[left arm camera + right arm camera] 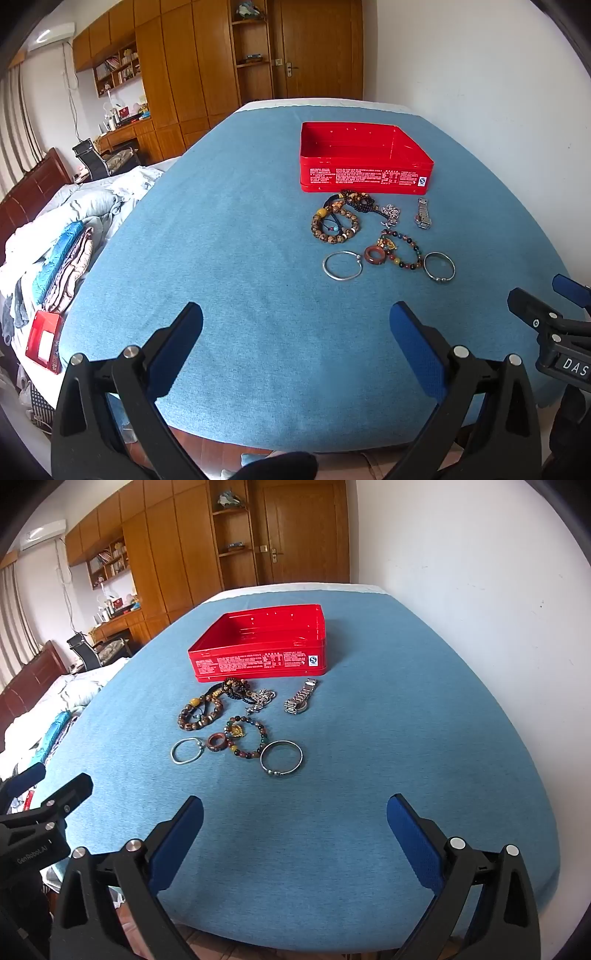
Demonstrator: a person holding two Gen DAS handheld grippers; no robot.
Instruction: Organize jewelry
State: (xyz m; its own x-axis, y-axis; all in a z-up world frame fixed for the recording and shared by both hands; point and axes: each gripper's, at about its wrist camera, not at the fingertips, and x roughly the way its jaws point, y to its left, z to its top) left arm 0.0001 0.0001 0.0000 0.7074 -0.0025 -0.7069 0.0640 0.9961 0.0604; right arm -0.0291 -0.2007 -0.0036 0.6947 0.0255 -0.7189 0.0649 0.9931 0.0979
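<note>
left gripper [295,325] and right gripper [295,816] jaws spread, holding nothing, over blue cloth [369,738] | silver bangles [281,757], bead bracelets [201,709], watch [300,701] lying lengthwise toward box, clustered mid-cloth | open red tin box [258,661] just behind, long side facing | wardrobe [166,554] beyond

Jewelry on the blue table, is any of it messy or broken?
Nothing looks broken. The red tin sits open and empty, and every piece lies outside it. The odd spot is right in front of the tin: dark bead strands and a silver chain lie tangled in a heap. The watch and bangles lie apart.
</note>
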